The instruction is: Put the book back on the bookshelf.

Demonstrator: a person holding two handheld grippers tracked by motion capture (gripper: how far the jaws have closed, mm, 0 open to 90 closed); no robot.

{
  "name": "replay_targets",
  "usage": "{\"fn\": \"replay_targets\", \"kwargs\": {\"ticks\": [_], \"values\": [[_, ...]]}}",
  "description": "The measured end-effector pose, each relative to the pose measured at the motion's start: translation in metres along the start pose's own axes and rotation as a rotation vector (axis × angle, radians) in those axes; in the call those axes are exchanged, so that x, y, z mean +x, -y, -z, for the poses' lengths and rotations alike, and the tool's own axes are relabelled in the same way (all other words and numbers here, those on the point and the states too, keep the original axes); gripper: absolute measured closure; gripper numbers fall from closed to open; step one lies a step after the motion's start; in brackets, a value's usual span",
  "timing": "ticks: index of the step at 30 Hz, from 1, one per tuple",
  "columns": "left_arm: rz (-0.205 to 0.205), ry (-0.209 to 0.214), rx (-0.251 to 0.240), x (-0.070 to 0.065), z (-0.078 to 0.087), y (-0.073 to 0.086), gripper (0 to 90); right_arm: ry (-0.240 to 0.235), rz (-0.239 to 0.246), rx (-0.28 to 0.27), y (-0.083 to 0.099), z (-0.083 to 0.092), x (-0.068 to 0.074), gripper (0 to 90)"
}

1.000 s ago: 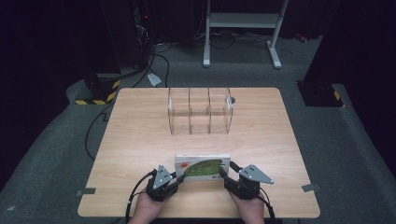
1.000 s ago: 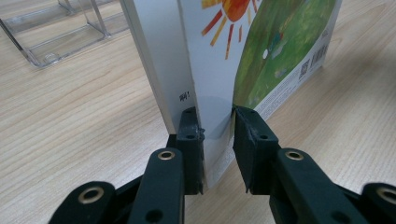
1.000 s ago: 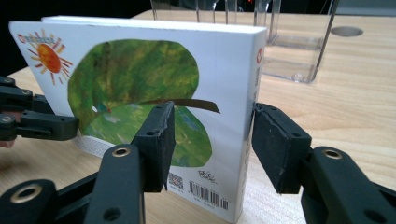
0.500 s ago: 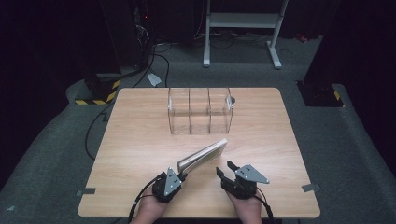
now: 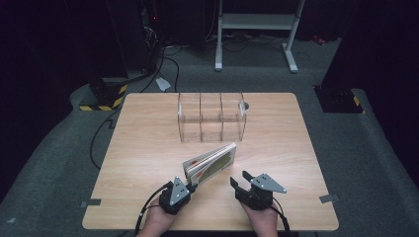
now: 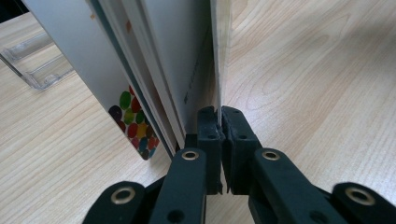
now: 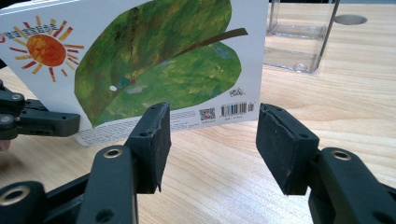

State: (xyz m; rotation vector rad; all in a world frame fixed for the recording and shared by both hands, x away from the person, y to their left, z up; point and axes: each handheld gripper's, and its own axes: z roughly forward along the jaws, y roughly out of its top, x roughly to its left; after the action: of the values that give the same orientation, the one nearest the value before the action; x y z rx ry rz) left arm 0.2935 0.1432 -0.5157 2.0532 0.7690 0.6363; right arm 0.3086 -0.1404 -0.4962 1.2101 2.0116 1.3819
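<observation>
book [image 7: 140,60]: white cover, green leaf, orange sun (coloured dots inside) | table [image 5: 148,148]: pale wood-grain

Open desk [image 5: 148,148] is being left free along the left and right sides, wide enough for a claw to be passed. The middle is being blocked by the clear divider rack [image 5: 211,118], standing across the far half. Between rack and near edge, the lane is being crossed by the picture book [image 5: 211,163], held slanting. Bare wood is being left between the right claw [image 5: 240,183] and the book.
</observation>
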Motion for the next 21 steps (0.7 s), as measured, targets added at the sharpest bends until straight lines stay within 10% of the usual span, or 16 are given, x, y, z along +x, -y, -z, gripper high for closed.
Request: {"fn": "replay_targets", "kwargs": {"ticks": [21], "values": [[0.04, 0.014, -0.048, 0.008, 0.017, 0.0, 64.7, 0.002, 0.011, 0.018, 0.002, -0.002, 0.003, 45.0]]}}
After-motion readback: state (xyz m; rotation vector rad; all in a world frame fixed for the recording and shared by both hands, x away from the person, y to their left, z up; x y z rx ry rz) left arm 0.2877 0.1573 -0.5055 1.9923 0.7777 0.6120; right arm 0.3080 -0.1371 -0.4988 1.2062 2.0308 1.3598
